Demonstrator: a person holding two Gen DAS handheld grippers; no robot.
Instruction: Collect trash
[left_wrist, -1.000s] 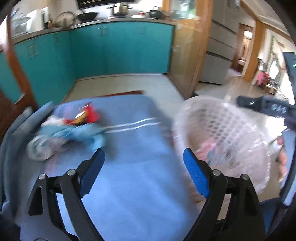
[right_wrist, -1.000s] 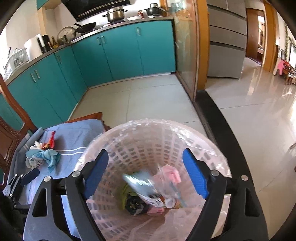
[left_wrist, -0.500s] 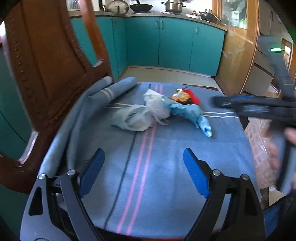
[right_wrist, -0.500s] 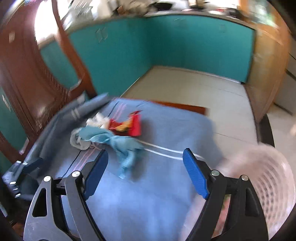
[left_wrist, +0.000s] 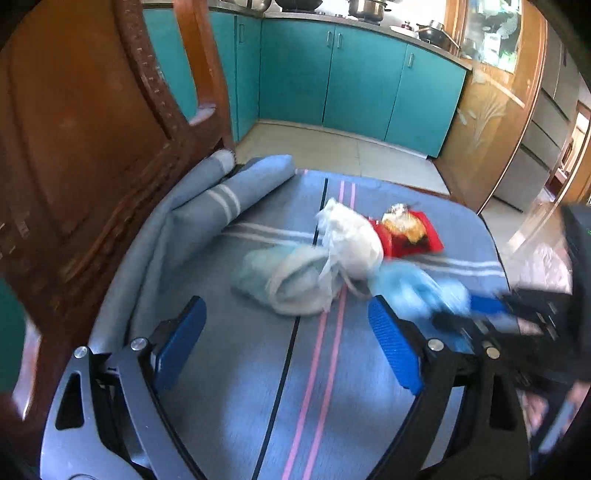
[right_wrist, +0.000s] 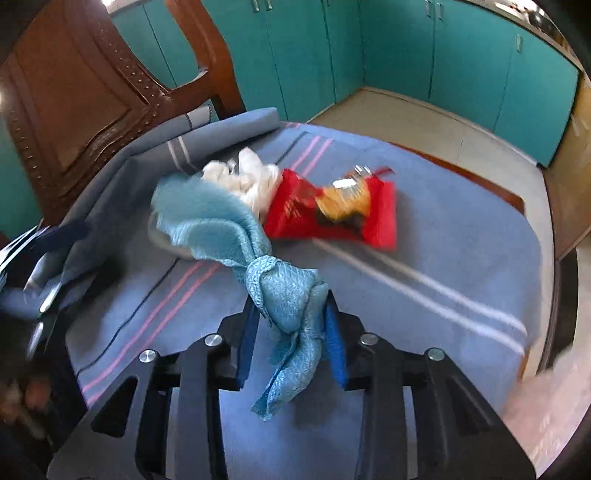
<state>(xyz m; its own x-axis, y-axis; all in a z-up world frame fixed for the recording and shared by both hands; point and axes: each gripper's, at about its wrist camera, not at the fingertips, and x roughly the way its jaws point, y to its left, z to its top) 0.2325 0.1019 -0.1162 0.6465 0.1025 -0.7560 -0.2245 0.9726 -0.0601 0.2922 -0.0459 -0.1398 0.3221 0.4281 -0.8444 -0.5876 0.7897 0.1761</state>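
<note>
On the blue striped blanket (right_wrist: 443, 236): right gripper (right_wrist: 291, 317) pinching the twisted light-blue knit cloth (right_wrist: 284, 291), blue pads tight on both sides. Left gripper (left_wrist: 284, 347) spread wide over the blanket, nothing between its pads. White crumpled plastic bag (left_wrist: 351, 240) and red snack wrapper (left_wrist: 406, 234) lie just behind the cloth.

No text, label or number can be read; the print on the red snack wrapper (right_wrist: 332, 214) is too blurred to make out.
</note>
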